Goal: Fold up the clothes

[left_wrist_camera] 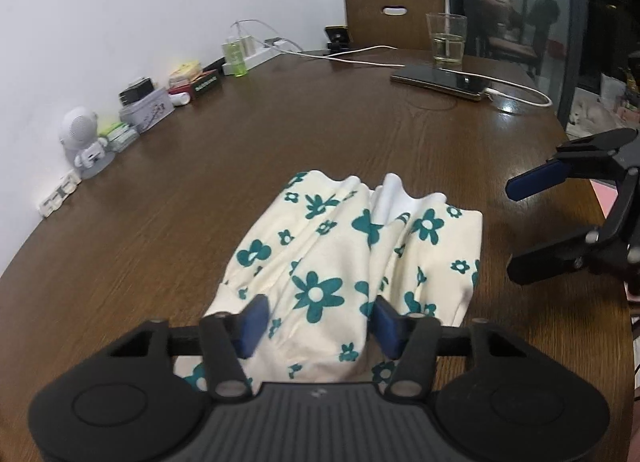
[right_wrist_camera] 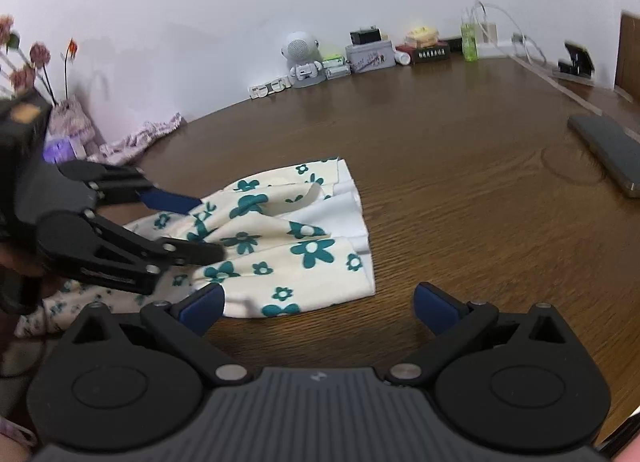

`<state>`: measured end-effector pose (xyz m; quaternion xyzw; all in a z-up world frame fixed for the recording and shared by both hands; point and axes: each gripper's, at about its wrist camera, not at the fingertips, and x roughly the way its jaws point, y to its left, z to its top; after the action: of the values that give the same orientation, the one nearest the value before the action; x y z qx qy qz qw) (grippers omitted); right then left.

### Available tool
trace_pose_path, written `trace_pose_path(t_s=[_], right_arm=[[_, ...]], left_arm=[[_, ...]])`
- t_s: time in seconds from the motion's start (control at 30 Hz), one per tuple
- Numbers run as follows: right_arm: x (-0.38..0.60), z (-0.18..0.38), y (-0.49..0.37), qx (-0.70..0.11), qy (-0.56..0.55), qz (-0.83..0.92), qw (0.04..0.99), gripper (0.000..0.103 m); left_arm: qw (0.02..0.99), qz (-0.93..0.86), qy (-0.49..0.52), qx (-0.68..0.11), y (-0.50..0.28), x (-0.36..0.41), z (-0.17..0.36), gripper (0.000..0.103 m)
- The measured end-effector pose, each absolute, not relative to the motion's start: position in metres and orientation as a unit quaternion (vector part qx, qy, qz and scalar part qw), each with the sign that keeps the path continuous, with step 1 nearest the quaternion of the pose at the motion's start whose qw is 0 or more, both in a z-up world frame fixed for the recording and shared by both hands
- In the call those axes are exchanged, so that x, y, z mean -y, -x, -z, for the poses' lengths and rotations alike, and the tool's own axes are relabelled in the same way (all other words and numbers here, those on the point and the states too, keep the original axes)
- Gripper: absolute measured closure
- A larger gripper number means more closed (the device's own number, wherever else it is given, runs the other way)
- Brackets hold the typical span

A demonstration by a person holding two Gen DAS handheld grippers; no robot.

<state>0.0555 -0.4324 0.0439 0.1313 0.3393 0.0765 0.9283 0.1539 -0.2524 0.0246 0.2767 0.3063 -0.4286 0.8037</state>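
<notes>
Straddling a raised fold of the cream cotton garment printed with teal flowers (left_wrist_camera: 340,258), the left gripper (left_wrist_camera: 318,322) seems half closed on it; the right gripper (right_wrist_camera: 318,302) gapes wide over the brown wooden surface (right_wrist_camera: 460,165), beside the cloth's near-right corner.

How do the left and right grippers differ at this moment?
The left gripper has the floral garment bunched between its fingers; the right gripper holds nothing. The left sits over the cloth; the right is beside it, over bare table, jaws spread wider. Both have black frames and blue pads.
</notes>
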Motion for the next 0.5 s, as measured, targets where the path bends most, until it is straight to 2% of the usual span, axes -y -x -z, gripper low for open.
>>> trace_pose_path(t_s=[0.03, 0.1, 0.37, 0.5], right_arm=[[0.434, -0.044, -0.055, -0.341, -0.143, -0.078, 0.926, 0.001], [0.436, -0.043, -0.055, -0.347, -0.164, -0.076, 0.92, 0.001], [0.436, -0.035, -0.064, -0.345, -0.259, -0.059, 0.9, 0.007], [0.435, -0.031, -0.077, -0.331, -0.298, -0.042, 0.894, 0.024]], left_arm=[[0.803, 0.43, -0.28, -0.305, -0.154, 0.253, -0.023, 0.056], [0.802, 0.435, -0.276, -0.303, -0.154, 0.253, -0.019, 0.058], [0.805, 0.447, -0.251, -0.298, -0.157, 0.246, -0.015, 0.059], [0.807, 0.452, -0.237, -0.298, -0.159, 0.242, -0.014, 0.059]])
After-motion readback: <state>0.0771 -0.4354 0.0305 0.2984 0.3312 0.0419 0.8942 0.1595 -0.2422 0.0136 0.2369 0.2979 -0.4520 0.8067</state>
